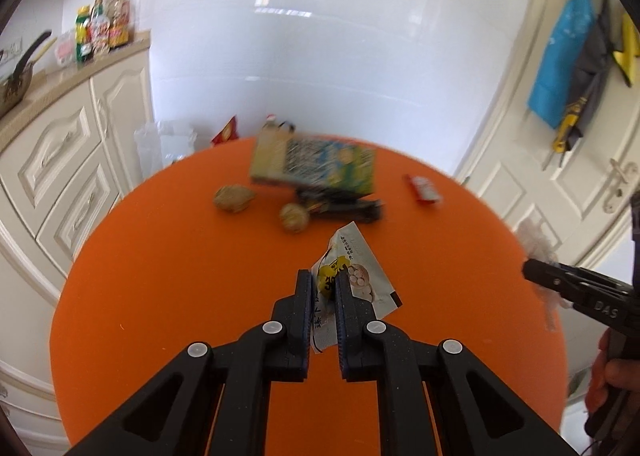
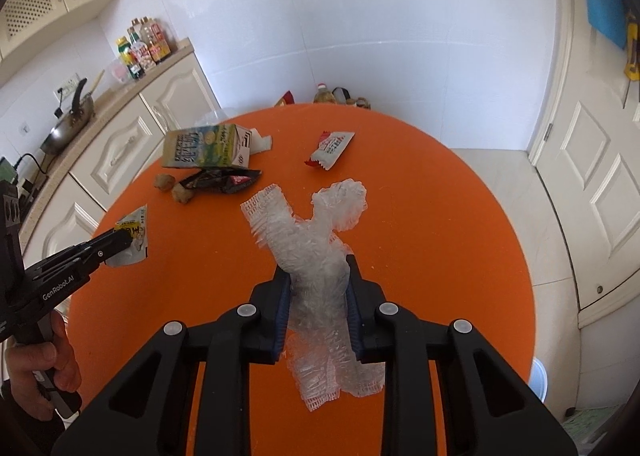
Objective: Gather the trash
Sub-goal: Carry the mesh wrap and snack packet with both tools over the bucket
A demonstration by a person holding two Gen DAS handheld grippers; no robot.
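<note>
My left gripper [image 1: 323,283] is shut on a white and yellow snack wrapper [image 1: 360,272] above the round orange table [image 1: 160,276]; it also shows in the right wrist view [image 2: 134,232]. My right gripper [image 2: 318,268] is shut on a crumpled white foam fruit net [image 2: 312,240], held over the table. On the table lie a drink carton [image 2: 204,148], a black wrapper [image 2: 224,181], two walnut-like lumps [image 2: 164,181] [image 2: 182,192] and a red and white wrapper [image 2: 332,148]. The right gripper shows at the right edge of the left wrist view [image 1: 532,272].
Cream cabinets [image 2: 116,152] with a counter, bottles [image 2: 140,48] and a pan [image 2: 66,124] stand to the left. A white door [image 2: 592,160] is to the right. Bottles and bags [image 2: 332,96] stand on the floor behind the table by the white wall.
</note>
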